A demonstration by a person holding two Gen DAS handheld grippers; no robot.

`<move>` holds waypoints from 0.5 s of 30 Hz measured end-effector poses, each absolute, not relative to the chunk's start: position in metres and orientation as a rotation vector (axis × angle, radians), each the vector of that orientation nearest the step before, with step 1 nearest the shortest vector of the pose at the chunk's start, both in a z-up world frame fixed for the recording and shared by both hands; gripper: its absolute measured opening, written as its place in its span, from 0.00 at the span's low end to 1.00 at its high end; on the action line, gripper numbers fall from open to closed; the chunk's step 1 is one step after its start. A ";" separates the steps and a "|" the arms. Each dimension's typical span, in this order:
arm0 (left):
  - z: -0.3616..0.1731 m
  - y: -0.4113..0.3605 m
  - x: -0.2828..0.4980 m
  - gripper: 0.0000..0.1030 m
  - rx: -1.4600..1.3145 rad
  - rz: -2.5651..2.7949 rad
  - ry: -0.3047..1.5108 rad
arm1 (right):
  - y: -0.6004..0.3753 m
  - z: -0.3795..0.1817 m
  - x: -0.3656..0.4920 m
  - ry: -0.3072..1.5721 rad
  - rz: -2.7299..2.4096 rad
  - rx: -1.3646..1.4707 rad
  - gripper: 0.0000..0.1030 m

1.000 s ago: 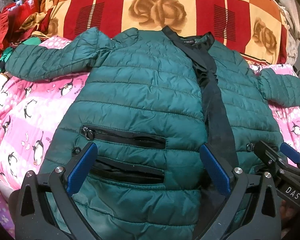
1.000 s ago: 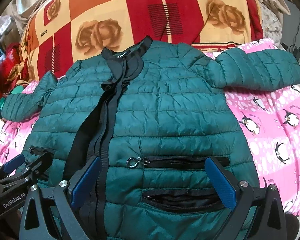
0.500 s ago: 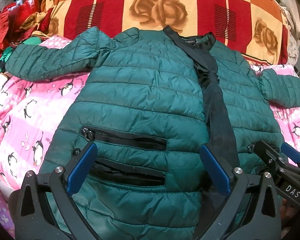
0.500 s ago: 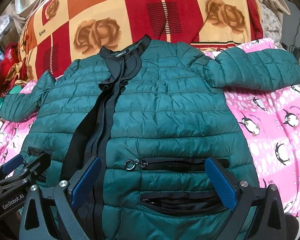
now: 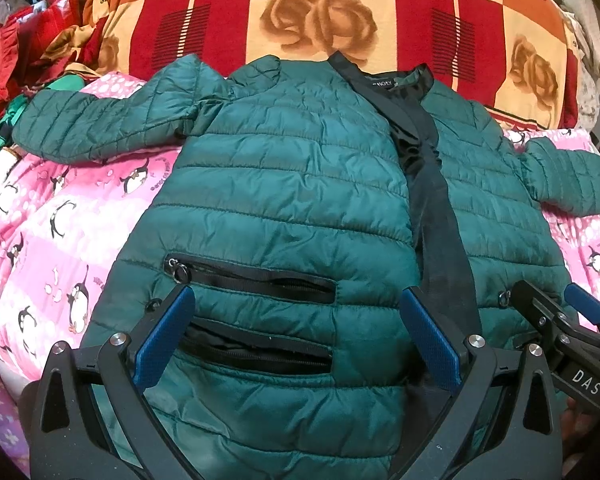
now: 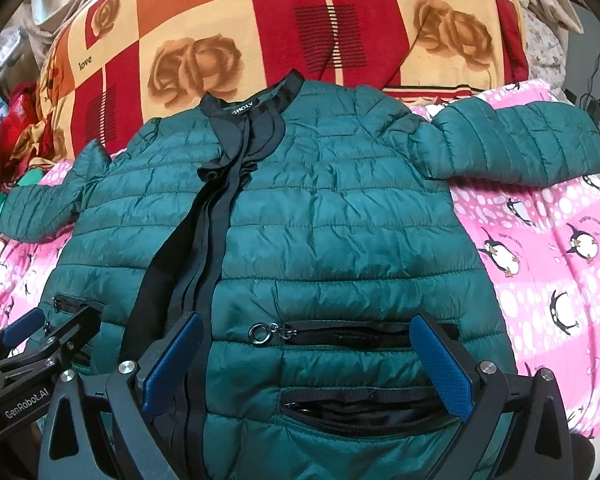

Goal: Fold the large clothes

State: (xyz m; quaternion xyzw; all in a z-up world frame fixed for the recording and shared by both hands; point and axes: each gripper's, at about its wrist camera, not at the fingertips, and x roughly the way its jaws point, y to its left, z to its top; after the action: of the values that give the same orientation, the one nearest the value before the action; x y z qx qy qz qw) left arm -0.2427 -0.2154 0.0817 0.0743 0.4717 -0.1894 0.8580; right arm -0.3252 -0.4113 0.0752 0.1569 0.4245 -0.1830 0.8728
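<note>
A dark green quilted puffer jacket [image 5: 284, 184] lies front-up and spread flat on the bed, sleeves out to both sides, black zipper placket down the middle; it also shows in the right wrist view [image 6: 340, 216]. My left gripper [image 5: 296, 336] is open and empty, hovering over the jacket's left pocket zips near the hem. My right gripper [image 6: 304, 360] is open and empty over the right pocket zips. Each gripper shows at the edge of the other's view: the right one [image 5: 556, 320], the left one [image 6: 48, 336].
A pink penguin-print blanket [image 5: 52, 232] covers the bed under the jacket. A red and orange rose-patterned quilt [image 6: 260, 32] is bunched behind the collar. Red and green clothes [image 5: 16, 80] pile up at the far left. Cables [image 6: 596, 100] hang at the far right.
Both views have shifted slightly: the jacket sits a little lower and closer in the right wrist view. Both grippers stay open and the jacket has not moved.
</note>
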 end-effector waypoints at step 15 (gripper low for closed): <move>0.082 -0.217 -0.237 0.99 0.155 -0.384 0.992 | -0.413 0.072 -0.317 0.938 -0.372 0.338 1.00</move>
State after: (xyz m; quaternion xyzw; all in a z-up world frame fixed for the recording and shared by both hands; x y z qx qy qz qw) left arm -0.2371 -0.2170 0.0823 0.0736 0.4724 -0.1828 0.8591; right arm -0.3172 -0.4128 0.0723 0.1613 0.4472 -0.1771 0.8617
